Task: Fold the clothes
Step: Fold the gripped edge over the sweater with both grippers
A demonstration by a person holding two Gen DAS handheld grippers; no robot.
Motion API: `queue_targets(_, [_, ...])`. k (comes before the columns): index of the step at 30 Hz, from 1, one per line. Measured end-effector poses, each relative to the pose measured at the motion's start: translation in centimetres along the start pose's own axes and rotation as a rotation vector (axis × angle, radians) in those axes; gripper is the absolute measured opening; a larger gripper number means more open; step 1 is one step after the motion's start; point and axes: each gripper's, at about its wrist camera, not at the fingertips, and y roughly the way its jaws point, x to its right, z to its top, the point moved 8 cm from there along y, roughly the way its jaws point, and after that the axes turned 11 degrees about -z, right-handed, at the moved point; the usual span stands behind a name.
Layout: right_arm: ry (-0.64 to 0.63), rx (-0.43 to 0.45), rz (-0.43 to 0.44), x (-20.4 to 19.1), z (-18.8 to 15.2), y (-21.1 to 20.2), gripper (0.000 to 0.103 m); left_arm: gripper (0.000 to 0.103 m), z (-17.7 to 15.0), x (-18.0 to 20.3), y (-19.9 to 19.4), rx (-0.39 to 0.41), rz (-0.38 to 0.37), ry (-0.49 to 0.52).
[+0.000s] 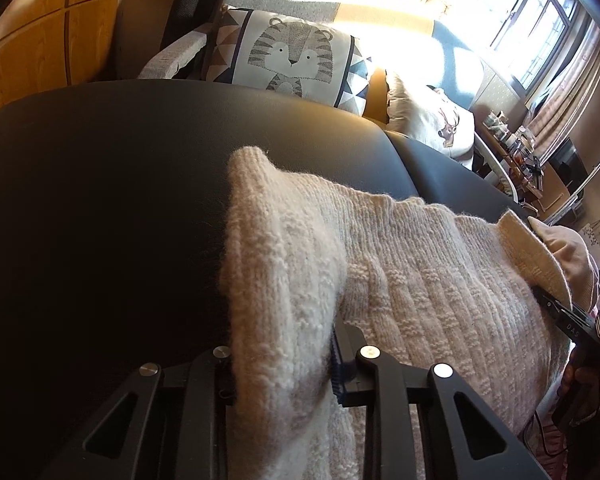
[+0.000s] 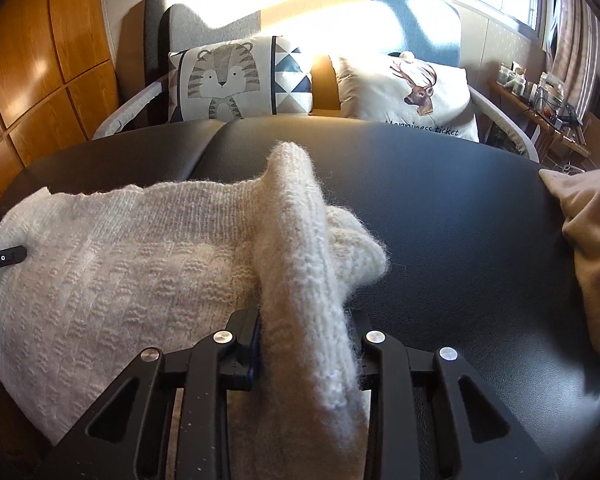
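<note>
1. The left tool (image 1: 284, 364), at the bottom centre of the left wrist view, is clamped on a raised fold of the cream knitted sweater (image 1: 420, 280); the wool fills the gap between its black fingers.
2. The right tool (image 2: 308, 344), at the bottom centre of the right wrist view, is likewise clamped on a ridge of the sweater (image 2: 112, 272), which stands up between its fingers and runs toward the middle of the frame.
3. The rest of the sweater lies spread on the black padded bench (image 1: 100, 180): to the right of the left tool in its view, to the left of the right tool in the other.
4. At the right edge of the left wrist view, the right tool appears at the sweater's far side.
5. A beige cloth (image 2: 588, 240) lies on the bench (image 2: 460, 200) at the right edge of the right wrist view, apart from the sweater.
6. Beyond the bench, in the upper part of the frame, a tiger cushion (image 2: 228, 80) and a deer cushion (image 2: 412, 88) lean side by side.
</note>
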Motion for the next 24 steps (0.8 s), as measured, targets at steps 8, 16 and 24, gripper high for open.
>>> queue_targets(8, [-0.053,0.058,0.034,-4.0,3.3,-1.9,0.028,0.025,1.6,-1.2,-3.8,0.079,0.018,-0.008])
queue_targets(16, [-0.186,0.113,0.134,-16.0,8.2,-2.3,0.027,0.025,2.7,-8.4,-9.9,0.174,0.097,-0.085])
queue_targets(24, [-0.344,0.154,0.276,-31.3,11.1,-2.0,0.023,0.025,2.8,-19.8,-18.5,0.288,0.248,-0.206])
